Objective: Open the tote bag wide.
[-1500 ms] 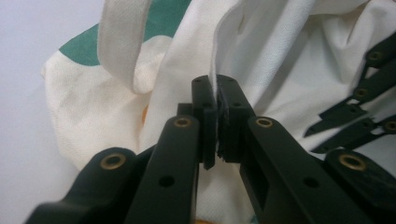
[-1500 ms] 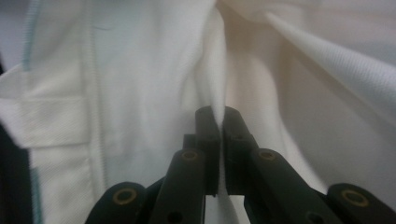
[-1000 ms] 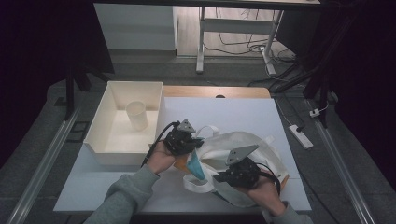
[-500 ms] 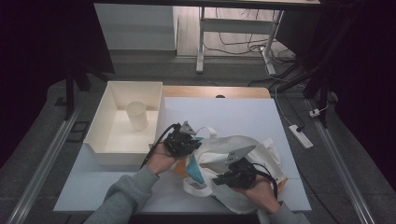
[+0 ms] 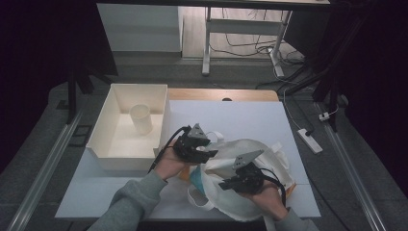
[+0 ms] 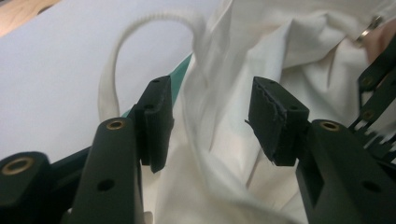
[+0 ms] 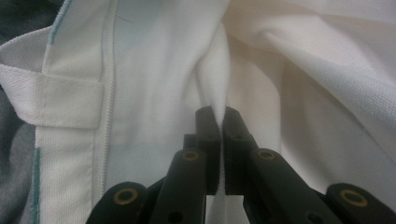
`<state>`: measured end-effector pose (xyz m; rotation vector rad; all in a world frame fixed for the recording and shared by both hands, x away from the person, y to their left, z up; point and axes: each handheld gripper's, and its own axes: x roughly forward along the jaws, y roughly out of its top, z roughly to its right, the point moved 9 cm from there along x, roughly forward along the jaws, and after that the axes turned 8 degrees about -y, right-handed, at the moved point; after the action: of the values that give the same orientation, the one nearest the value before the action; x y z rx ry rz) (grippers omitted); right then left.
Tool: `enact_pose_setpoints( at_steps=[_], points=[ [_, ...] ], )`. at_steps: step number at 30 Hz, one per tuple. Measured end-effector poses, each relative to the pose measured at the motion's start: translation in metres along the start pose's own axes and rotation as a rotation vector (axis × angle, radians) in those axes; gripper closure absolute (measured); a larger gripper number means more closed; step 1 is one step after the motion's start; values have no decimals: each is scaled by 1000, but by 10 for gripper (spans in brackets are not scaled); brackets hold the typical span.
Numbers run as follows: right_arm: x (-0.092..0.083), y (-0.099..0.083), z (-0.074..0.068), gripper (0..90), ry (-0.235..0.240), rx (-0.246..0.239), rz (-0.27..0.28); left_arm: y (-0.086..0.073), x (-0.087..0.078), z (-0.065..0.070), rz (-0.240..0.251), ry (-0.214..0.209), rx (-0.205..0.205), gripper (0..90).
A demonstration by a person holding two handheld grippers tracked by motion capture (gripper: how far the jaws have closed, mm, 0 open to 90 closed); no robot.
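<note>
The white tray (image 5: 126, 144) sits along the left edge of the tabletop (image 5: 240, 115), and one pale cup (image 5: 140, 119) stands upright in it toward the far wall, with bare floor around it. The cloth bag (image 5: 250, 163) lies crumpled at the near right part of the tabletop, its mouth turned toward my left side. Something teal (image 5: 196, 179) pokes out at that mouth; most of it is under the cloth, so I cannot tell what it is. A bit of orange shows near it, too little to name.

My left gripper (image 5: 204, 153) is at the bag's left edge, and its jaws have just been opening: in the left gripper view they stand apart with a fold of the white cloth between them, the pads (image 6: 159, 116) not pressing on it. A looped cord handle (image 6: 140, 46) arcs over the tabletop beyond them.

My right gripper (image 5: 230, 185) is at the near side of the bag, jaws clamped tight on a pinch of its cloth; in the right gripper view the fold rises straight out from between the tips (image 7: 217, 122). A seam and a sewn tab (image 7: 65, 100) run beside it.

The bag is too bunched up to give a clear long axis; its near edge runs off behind my right hand (image 5: 267, 199).
</note>
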<state>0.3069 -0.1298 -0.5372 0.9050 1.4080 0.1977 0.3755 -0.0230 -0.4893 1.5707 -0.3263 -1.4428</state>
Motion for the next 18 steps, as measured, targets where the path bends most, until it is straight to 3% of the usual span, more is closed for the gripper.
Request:
enact_pose_setpoints(
  at_steps=[6,9,14,16,18],
  points=[
    [0,1,0,882,-4,-6,6,7,17,-4,-50,-29,11,473],
    [1,1,0,882,-8,-8,8,11,26,-11,-60,-38,-9,499],
    [1,1,0,882,-13,-11,16,13,38,-17,-65,-50,-24,697],
    [0,1,0,882,-16,-12,17,12,40,-19,-75,-35,-16,799],
    [0,2,1,882,-19,-15,20,11,41,-22,-85,-21,-11,839]
  ],
)
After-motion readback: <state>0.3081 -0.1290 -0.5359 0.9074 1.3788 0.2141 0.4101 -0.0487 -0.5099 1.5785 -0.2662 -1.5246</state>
